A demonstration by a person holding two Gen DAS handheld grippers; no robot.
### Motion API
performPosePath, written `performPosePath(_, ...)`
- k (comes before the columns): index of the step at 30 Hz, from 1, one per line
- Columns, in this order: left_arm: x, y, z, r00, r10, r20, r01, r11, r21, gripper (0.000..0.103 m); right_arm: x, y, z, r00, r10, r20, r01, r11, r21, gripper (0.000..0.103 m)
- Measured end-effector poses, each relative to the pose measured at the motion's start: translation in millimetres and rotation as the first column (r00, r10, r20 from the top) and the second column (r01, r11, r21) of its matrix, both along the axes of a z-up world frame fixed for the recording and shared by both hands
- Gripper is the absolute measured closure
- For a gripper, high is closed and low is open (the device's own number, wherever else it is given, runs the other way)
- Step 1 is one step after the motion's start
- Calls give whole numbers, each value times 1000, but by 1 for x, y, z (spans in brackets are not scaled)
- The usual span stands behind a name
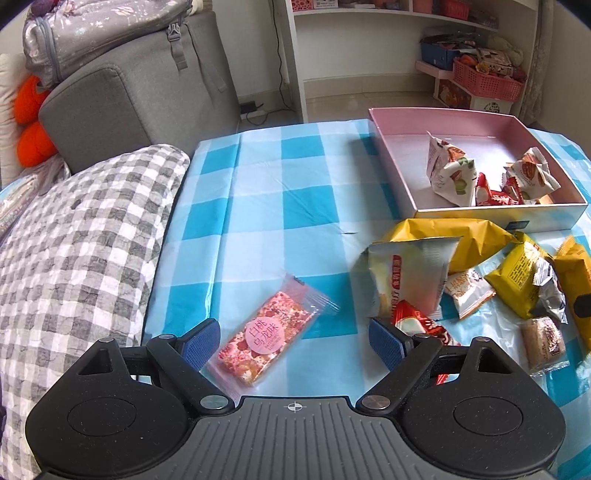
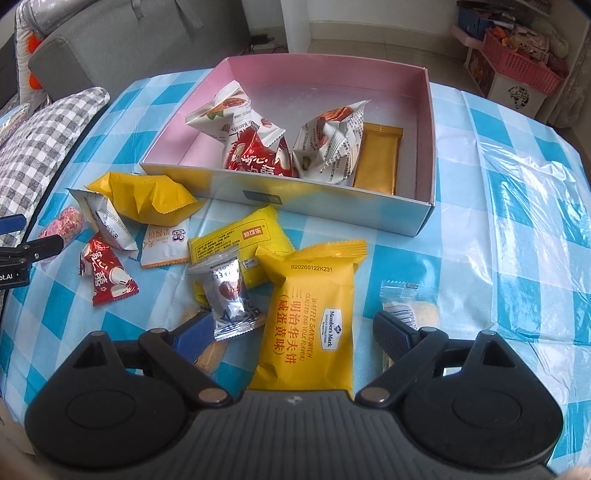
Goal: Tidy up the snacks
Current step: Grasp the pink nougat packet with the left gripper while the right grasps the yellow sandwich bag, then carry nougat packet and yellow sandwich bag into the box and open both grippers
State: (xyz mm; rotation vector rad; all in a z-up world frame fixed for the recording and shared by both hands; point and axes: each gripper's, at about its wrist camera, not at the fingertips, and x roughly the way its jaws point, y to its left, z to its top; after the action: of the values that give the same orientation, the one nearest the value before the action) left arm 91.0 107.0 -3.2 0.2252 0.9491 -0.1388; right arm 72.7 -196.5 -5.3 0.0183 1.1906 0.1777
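Note:
A pink-lined box [image 1: 496, 216] [image 2: 332, 212] stands on the blue checked tablecloth and holds several wrapped snacks [image 2: 328, 144]. Loose snacks lie in front of it. My left gripper [image 1: 293, 341] is open, low over the cloth, with a pink nougat bar [image 1: 269, 338] lying between its fingers, near the left finger. My right gripper [image 2: 291, 328] is open around a yellow waffle sandwich pack [image 2: 310, 321] that lies flat between its fingers. A silver candy [image 2: 229, 291] lies by its left finger. The left gripper's fingertips also show at the left edge of the right wrist view [image 2: 22, 236].
A red packet [image 1: 417, 325] lies by my left gripper's right finger. Yellow packs [image 1: 443, 236] and a white packet [image 1: 410, 277] lie near the box. A grey checked cushion [image 1: 74, 258] borders the table's left edge. A grey sofa [image 1: 136, 92] and shelves [image 1: 406, 22] stand behind.

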Motion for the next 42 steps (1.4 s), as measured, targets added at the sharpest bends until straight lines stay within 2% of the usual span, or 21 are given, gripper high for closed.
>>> performPosePath(2,4,6,-5,1000,-6,4,6,1000,-3,15,1,1,-3,1000,-8,-10,8,1000,-6,12)
performPosePath(7,10,16,-17,999,-33,-9,33,999,-17,26,3,2,-11,999,-21,-41,20,999,-29,20)
performPosePath(11,13,16,-24,999,-49,-15,49,999,4,37,5,3,-19,998,-24,-64,21,999,-47,28)
performPosePath(12,13,16,-25,999,-50,-18,50,999,9,42,5,3,-21,997,-24,-69,21,998,-54,31)
performPosePath(15,15,17,-28,997,-53,-53,54,999,2,52,3,5,-22,998,-14,-64,9,997,-74,33)
performPosePath(17,15,16,-31,996,-55,-68,56,998,15,55,2,7,-23,998,-6,-59,1,997,-84,34)
performPosePath(20,15,16,-36,996,-49,-78,50,999,20,56,-1,9,-24,998,1,-57,-6,996,-90,35)
performPosePath(23,15,18,-35,996,-30,-83,30,1000,2,63,-3,10,-24,999,8,-52,-12,996,-92,39)
performPosePath(26,17,18,-34,996,-10,-92,9,1000,-8,70,-3,7,-22,999,2,-46,-6,996,-86,47)
performPosePath(29,18,15,-33,995,6,-99,-6,1000,-4,72,-2,3,-21,999,0,-45,-3,997,-77,51)
performPosePath(32,18,12,-32,994,14,-108,-15,1000,-7,73,-2,0,-19,999,4,-37,-7,997,-80,59)
performPosePath(33,18,11,-31,994,17,-110,-18,1000,-10,73,-2,0,-19,999,5,-37,-8,997,-72,65)
performPosePath(42,17,9,-21,995,42,-95,-45,998,-31,73,-4,-3,-9,1000,19,-20,-20,998,-56,69)
